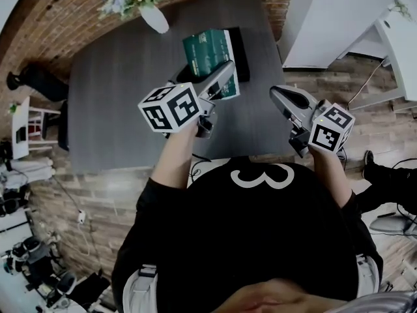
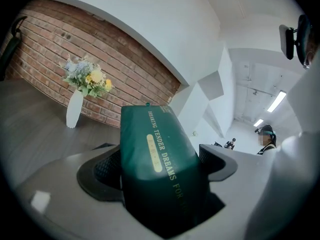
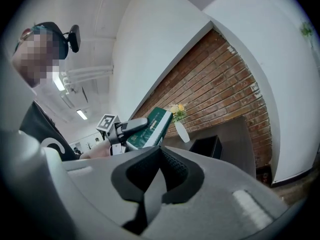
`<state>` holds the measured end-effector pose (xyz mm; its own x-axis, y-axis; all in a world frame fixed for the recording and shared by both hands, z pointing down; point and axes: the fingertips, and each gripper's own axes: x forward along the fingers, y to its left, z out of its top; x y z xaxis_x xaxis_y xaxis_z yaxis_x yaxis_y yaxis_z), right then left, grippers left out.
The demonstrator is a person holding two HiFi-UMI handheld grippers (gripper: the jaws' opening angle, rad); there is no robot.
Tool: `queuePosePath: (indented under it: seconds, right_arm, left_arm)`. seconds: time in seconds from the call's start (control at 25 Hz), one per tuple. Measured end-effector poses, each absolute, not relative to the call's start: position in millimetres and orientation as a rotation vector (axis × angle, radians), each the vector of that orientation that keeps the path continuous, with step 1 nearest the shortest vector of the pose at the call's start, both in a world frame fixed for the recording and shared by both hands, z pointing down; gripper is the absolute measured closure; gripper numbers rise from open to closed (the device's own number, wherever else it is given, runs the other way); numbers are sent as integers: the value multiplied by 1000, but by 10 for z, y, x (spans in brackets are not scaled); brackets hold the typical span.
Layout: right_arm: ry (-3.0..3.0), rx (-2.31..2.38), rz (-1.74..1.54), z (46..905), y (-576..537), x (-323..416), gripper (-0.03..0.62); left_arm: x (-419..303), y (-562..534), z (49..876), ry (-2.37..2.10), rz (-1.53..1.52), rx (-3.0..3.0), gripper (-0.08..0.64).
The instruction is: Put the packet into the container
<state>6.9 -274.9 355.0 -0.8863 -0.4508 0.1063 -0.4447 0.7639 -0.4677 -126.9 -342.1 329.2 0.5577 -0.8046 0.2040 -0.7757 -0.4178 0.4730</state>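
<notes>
Closest to the head camera was the operator's black top with a white figure 3 (image 1: 262, 175), set against the near edge of the dark grey rectangular table (image 1: 111, 109).

1. Left gripper (image 1: 225, 77): I read its jaws as clamped on the dark green rectangular packet with gold lettering (image 2: 155, 154), one pad pressing each long side. The packet was held raised above the table and pointed toward the far edge.
2. Right gripper (image 3: 159, 171): its jaws were pressed together with nothing between them. It hung over the table's near right edge, well apart from the left gripper.
3. Black open-topped rectangular container (image 3: 207, 146): it stood on the table's far right part. In the head view the packet overlapped its left side. In the right gripper view the packet sat higher than the container and to its left, not touching it.

Clearance: the table's left half was bare and gave broad room. A white vase of yellow and pale flowers (image 1: 154, 15) stood at the far edge, near the container on its left. A red brick wall (image 2: 125, 69) ran behind the far edge, and a white panel (image 1: 339, 18) bounded the right.
</notes>
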Motion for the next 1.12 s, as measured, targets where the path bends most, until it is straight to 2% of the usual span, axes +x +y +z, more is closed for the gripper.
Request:
queuePosePath:
  seconds: [0.28, 1.12]
  right_arm:
    - [2893, -789, -861, 3724, -2986, 123, 591]
    - [2853, -855, -984, 4122, -3227, 261, 591]
  left_arm:
    - [-1243, -3941, 3608, -1257, -51, 2167, 69]
    - [-1100, -4721, 4731, -1341, 301, 2036, 66]
